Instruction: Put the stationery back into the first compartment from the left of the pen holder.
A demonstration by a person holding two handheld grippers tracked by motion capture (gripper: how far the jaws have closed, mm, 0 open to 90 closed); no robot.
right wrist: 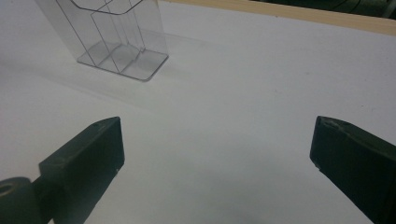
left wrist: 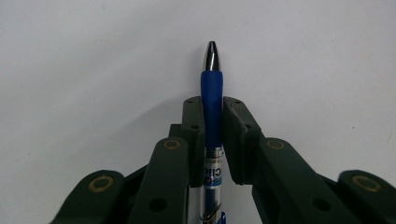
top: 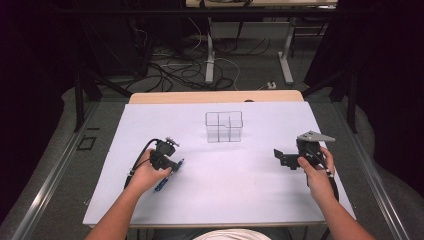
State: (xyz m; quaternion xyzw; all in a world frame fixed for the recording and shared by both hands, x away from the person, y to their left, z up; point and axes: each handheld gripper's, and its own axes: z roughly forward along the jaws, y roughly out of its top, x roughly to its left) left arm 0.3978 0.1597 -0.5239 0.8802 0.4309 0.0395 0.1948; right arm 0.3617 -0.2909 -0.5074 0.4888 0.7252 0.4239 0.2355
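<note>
Clamping blue pen [left wrist: 212, 100] w/ left gripper [left wrist: 213, 105]; right gripper [right wrist: 217, 154] gaping.

A clear plastic organiser [top: 224, 127] stands upright on the white table top [top: 260, 190], toward the far side, about the middle; thin walls divide it into several compartments, and I see nothing inside them; the right gripper view shows its transparent base [right wrist: 122, 59] resting flat on the white surface. Behind the white top runs a light wooden edge [top: 215, 96]; farther back, on the grey floor, many dark cables [top: 175, 70] lie tangled between white table legs [top: 210, 57].
</note>
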